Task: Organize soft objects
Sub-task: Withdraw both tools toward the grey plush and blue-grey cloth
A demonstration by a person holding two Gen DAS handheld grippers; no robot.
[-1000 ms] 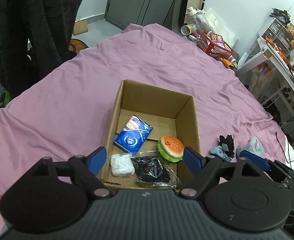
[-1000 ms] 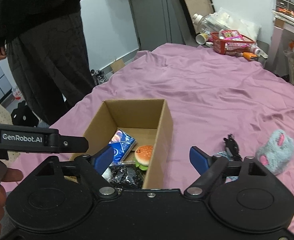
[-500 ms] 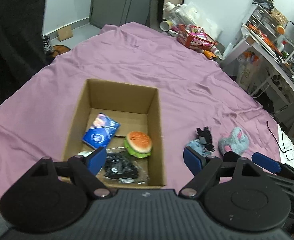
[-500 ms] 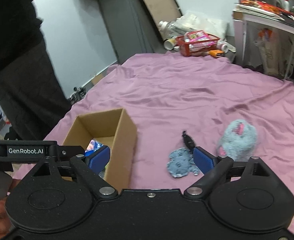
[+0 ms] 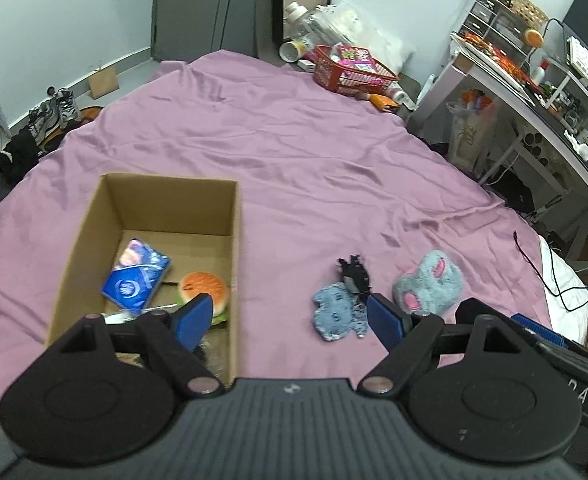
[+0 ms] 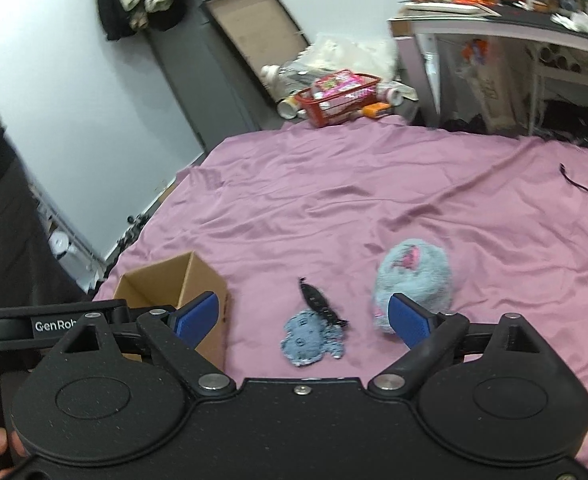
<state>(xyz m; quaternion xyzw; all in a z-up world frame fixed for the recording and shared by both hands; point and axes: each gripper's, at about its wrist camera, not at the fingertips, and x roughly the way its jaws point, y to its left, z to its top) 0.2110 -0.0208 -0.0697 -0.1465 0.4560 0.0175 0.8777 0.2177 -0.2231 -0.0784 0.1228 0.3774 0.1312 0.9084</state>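
Three soft things lie loose on the purple bedsheet (image 6: 374,184), to the right of the cardboard box (image 5: 166,200): a flat blue-grey knitted piece (image 6: 308,338), a small black item (image 6: 318,304) touching its far edge, and a fluffy grey-blue plush with pink patches (image 6: 414,276) just to the right. All three look light and limp. The knitted piece will likely fold and droop when lifted, so a pinch through its middle, pressing a little into the sheet, seems safer than catching an edge; the sheet itself could get caught in the pinch. The plush is bulky and squashy, and should compress between the pads, best taken across its narrower body. What the black item is made of cannot be told, though it looks thin and may slip out of a wide pinch. The box already holds a blue tissue packet (image 5: 136,278), a burger-shaped squishy (image 5: 202,286) and some things at its near end hidden by the tool. The right gripper (image 6: 304,320) hovers near the knitted piece with its jaws spread wide and empty, the piece framed between them. The left gripper (image 5: 290,316) is likewise released and holds nothing, one pad over the box's near right corner, the other beside the knitted piece.
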